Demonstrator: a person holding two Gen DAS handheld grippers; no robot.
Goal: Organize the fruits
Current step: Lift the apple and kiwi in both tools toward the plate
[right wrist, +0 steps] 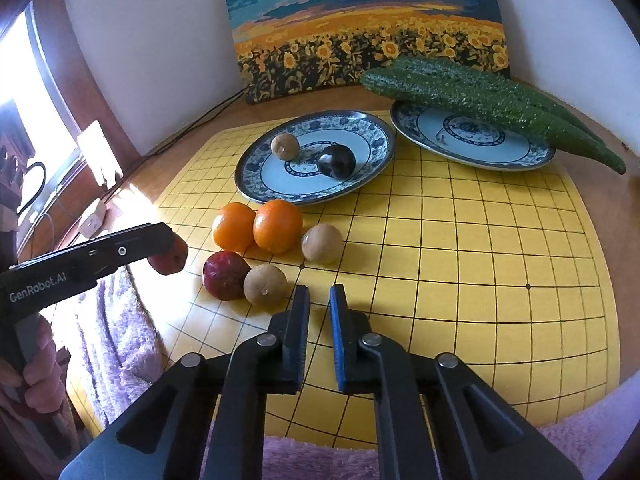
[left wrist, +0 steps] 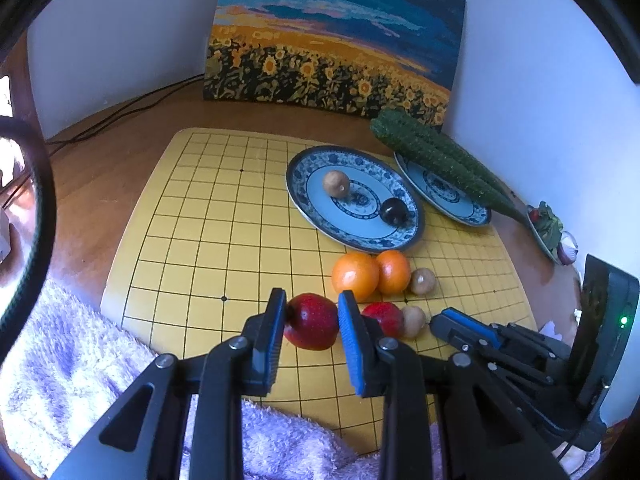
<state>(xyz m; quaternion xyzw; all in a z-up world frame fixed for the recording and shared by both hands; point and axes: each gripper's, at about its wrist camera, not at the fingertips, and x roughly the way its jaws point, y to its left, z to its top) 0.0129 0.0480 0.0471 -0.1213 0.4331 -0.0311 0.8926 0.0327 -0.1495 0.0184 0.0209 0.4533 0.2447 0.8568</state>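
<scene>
Purple towel [left wrist: 72,364] fills the lower left of the left wrist view, under the left tongs [left wrist: 312,312]. Those tongs are clamped on a red apple [left wrist: 313,322], one pad on each side of it, at lower centre of the frame; in the right wrist view the same apple [right wrist: 171,258] shows at middle left, held off the board and partly hidden by the tongs.

Right tongs [right wrist: 319,300] stand slightly apart with nothing between them, low over the yellow grid board [right wrist: 460,280] on the tabletop [left wrist: 92,208].

On the board, just left of the right tongs, a second red fruit [right wrist: 225,275] touches a brown round fruit [right wrist: 265,284]. Above them two oranges [right wrist: 256,226] sit side by side, touching, with another brown fruit [right wrist: 322,243] just right of them.

Further up, a blue-patterned plate [right wrist: 248,176] holds one brown fruit [right wrist: 285,147] and one dark fruit [right wrist: 337,161], apart from each other. At upper right a second plate [right wrist: 472,152] carries two cucumbers [right wrist: 480,100], lying across it and overhanging its rim.

Behind everything a sunflower painting [right wrist: 360,24] leans against the white wall.
</scene>
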